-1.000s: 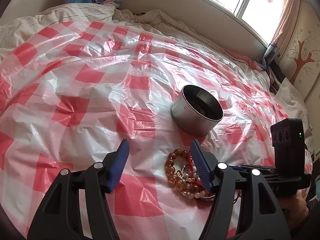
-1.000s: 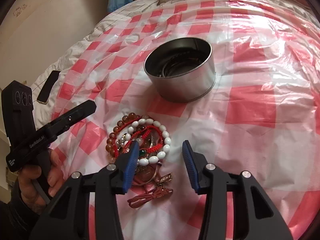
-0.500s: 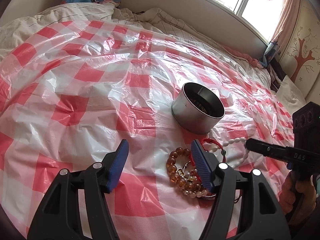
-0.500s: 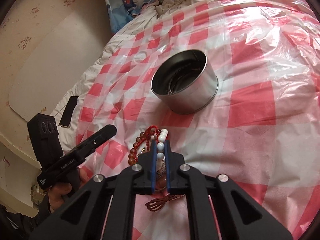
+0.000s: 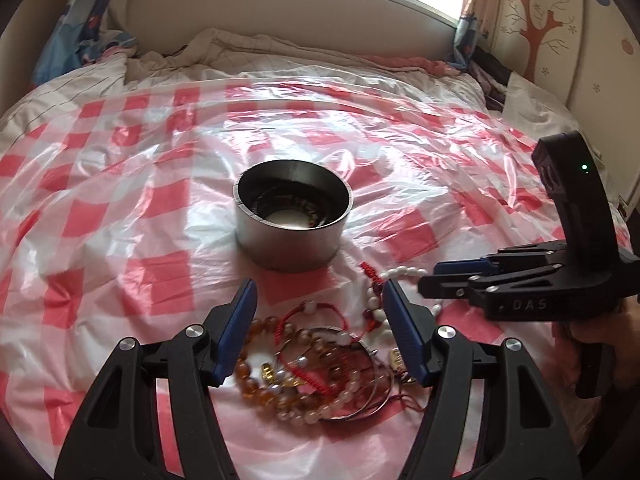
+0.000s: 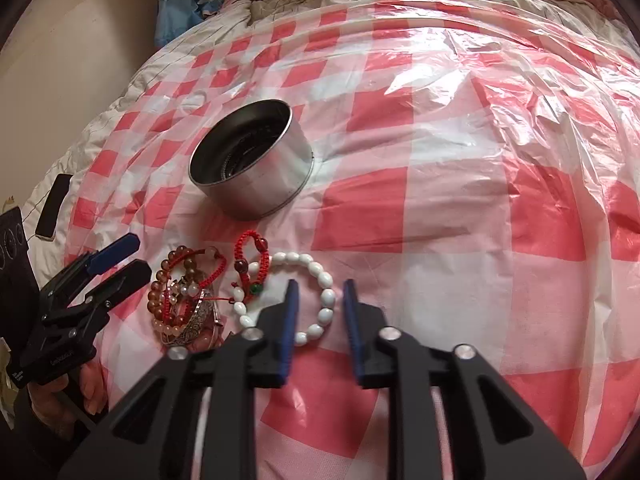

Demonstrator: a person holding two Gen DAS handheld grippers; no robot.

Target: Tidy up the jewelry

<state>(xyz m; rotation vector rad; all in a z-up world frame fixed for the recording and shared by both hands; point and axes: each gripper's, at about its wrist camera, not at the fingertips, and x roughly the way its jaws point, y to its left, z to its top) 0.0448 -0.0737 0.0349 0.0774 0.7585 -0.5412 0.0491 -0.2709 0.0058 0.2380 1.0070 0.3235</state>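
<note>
A round metal tin point(image 5: 256, 236) point(image 6: 276, 184) with jewelry inside stands on the red-and-white checked plastic sheet point(image 6: 440, 200). In front of it lies a tangled pile of amber beads, red cord and a metal bangle point(image 5: 280, 384) point(image 6: 176, 296). My left gripper point(image 5: 320, 286) point(image 6: 141, 254) hangs open over this pile, touching nothing. A white bead bracelet point(image 6: 316, 268) point(image 5: 404, 270) and a red cord bracelet point(image 6: 250, 256) lie flat just right of the pile. My right gripper point(image 6: 321, 285) point(image 5: 428, 278) is above the white bracelet's near side. Its jaws are opening, and the pads press on nothing.
The sheet covers a bed with a rumpled quilt point(image 5: 240, 52) at the far end. A dark phone point(image 6: 54, 206) lies near the left edge of the bed. A headboard and window are beyond. A hand point(image 6: 86, 384) holds the left gripper.
The right gripper shut on the white and red bracelets, drew them out of the pile to the right, then opened and left them lying flat. The left gripper swung over the pile and rolled.
</note>
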